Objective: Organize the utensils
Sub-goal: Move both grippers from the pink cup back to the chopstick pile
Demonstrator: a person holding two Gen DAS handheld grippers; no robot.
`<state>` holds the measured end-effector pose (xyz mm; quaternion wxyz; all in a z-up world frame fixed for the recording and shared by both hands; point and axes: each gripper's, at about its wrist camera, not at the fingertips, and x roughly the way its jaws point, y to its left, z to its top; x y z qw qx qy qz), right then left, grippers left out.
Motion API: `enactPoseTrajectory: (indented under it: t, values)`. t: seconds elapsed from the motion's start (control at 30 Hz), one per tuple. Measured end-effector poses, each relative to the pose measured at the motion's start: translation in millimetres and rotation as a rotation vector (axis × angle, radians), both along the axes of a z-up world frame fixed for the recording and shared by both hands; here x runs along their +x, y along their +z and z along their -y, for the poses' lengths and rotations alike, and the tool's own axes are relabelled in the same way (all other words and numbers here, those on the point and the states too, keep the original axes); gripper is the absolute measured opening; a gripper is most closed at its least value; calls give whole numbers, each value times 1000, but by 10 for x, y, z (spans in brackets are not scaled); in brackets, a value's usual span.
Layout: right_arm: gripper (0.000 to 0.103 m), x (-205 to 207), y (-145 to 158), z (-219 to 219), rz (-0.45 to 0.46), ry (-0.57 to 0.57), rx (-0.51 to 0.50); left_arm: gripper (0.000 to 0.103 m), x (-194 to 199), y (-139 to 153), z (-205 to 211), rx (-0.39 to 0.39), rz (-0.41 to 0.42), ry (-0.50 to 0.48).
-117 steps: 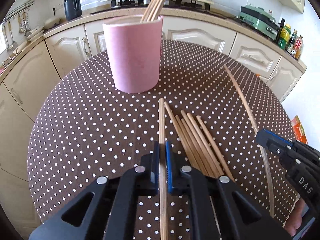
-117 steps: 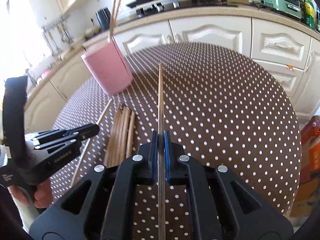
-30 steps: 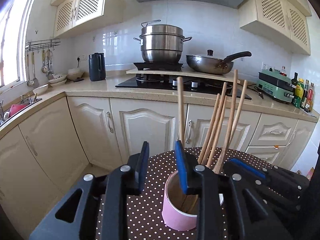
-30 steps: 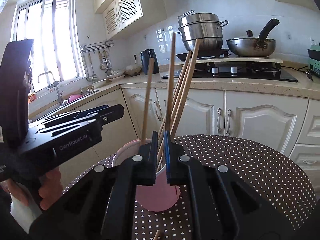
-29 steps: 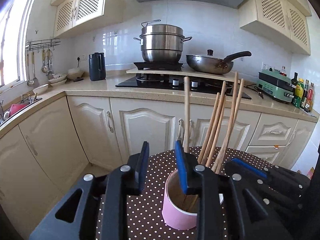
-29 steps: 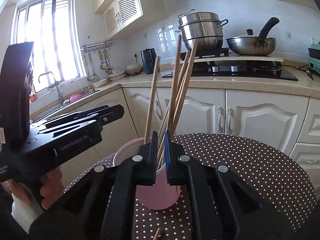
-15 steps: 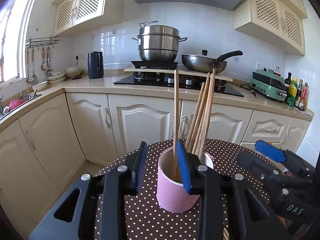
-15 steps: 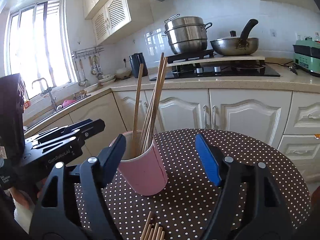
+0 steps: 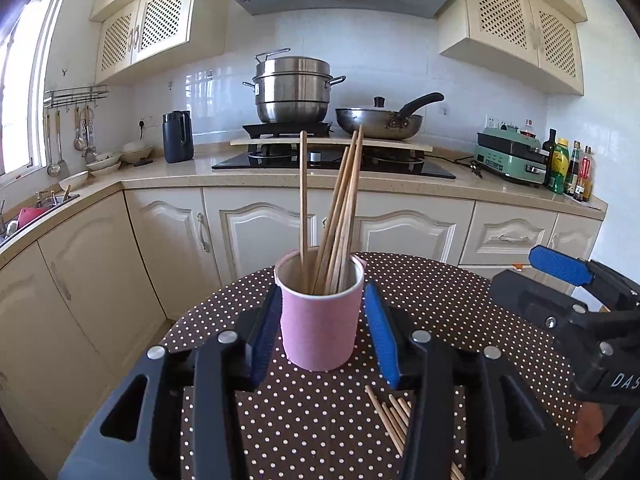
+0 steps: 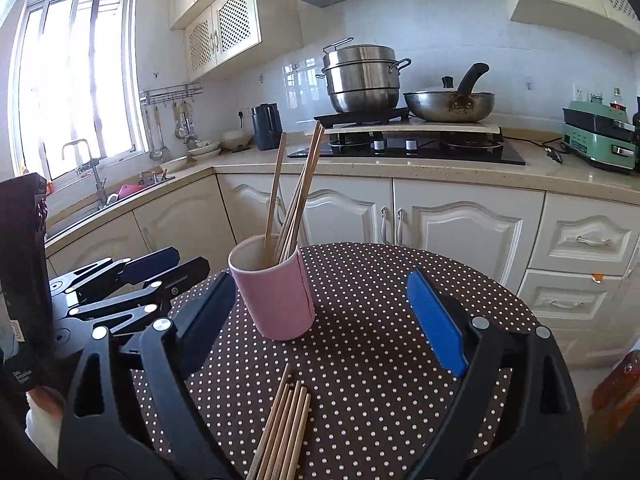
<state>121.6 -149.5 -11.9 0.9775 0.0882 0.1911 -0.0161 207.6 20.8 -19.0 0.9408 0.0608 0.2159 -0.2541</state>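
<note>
**Both chopsticks released into the cup; grippers backing off**

Compared with a second ago, neither gripper carries anything. Then, each pair of tongs was closed on a single chopstick above the cup; now those sticks stand inside the pink cup (image 9: pixel 322 312) with the others, leaning against its rim.

Left gripper (image 9: pixel 322 334): jaws opening, nothing between the pads. In its own view the cup appears framed by the blue pads, but the cup sits further out on the table and I judge it is not touched.

Right gripper (image 10: pixel 320 312): jaws opening, spread wide and empty. The cup stands ahead of it, toward its left finger, clear of both pads.

Location of task items:
- Chopsticks in cup (image 10: pixel 294 196): a bundle leaning right, one stick more upright to the left.
- Loose chopsticks (image 10: pixel 282 432): a small group lying flat on the polka-dot table (image 10: pixel 380 300), close to both grippers, on the near side of the cup.

Meaning for the task: this placement cycle looks complete. The work is partly done; the flat group on the table remains to be picked up and stood in the cup.
</note>
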Motion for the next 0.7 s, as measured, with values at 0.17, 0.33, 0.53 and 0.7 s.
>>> enactPoseTrajectory:
  t: [0.17,0.33,0.53,0.7]
  values:
    - [90,-286,-50,-37,-4,-16,4,46,-231,-118,-56,7,-27,9]
    - [92,-442,-244,-38,-53,-21,53,47,-411,-272,-102,16,-61,15]
    - [92,-501,-554,-8,-143,-53,84,48,-553,-517,-141,47,-118,24]
    - [92,-483,-849,16,-257,-78,97,49,-606,-747,-162,75,-186,23]
